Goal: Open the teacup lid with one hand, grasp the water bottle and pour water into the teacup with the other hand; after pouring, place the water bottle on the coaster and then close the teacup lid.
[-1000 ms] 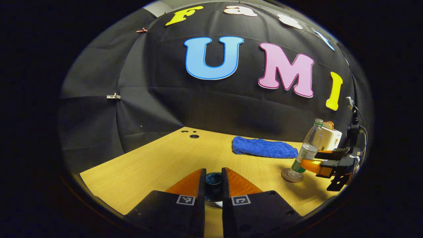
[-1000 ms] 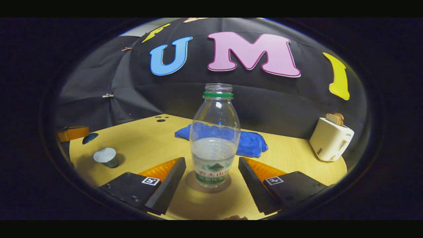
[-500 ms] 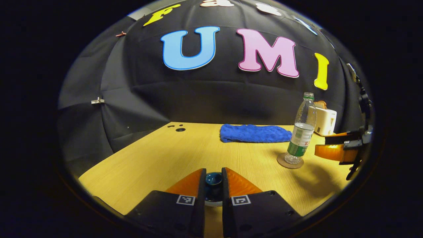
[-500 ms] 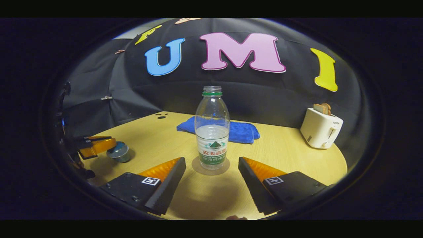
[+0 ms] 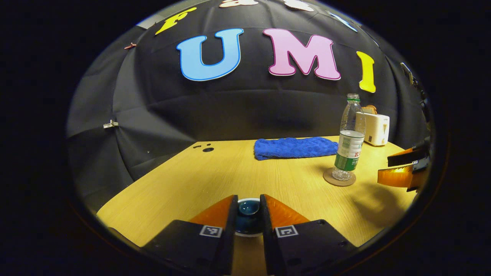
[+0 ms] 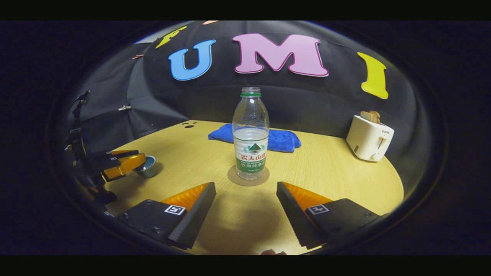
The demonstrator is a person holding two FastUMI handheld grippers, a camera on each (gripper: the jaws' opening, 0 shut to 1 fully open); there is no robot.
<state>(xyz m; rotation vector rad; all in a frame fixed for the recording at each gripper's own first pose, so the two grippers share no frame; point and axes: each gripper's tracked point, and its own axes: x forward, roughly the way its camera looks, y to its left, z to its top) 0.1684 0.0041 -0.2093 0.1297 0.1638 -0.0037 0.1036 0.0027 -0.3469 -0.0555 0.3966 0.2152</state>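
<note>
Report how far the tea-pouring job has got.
Done: the water bottle stands upright on the coaster, released; the right gripper sits back from it, jaws open. In hand: the left gripper holds the teacup lid at the teacup. Left: seat and release the lid.

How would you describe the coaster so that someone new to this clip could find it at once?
Start at the wooden table and find the blue towel lying near the booth's back wall. Just in front of the towel stands a clear water bottle; the coaster is the thin, round, brownish disc under its base, the only flat round thing there.
</note>
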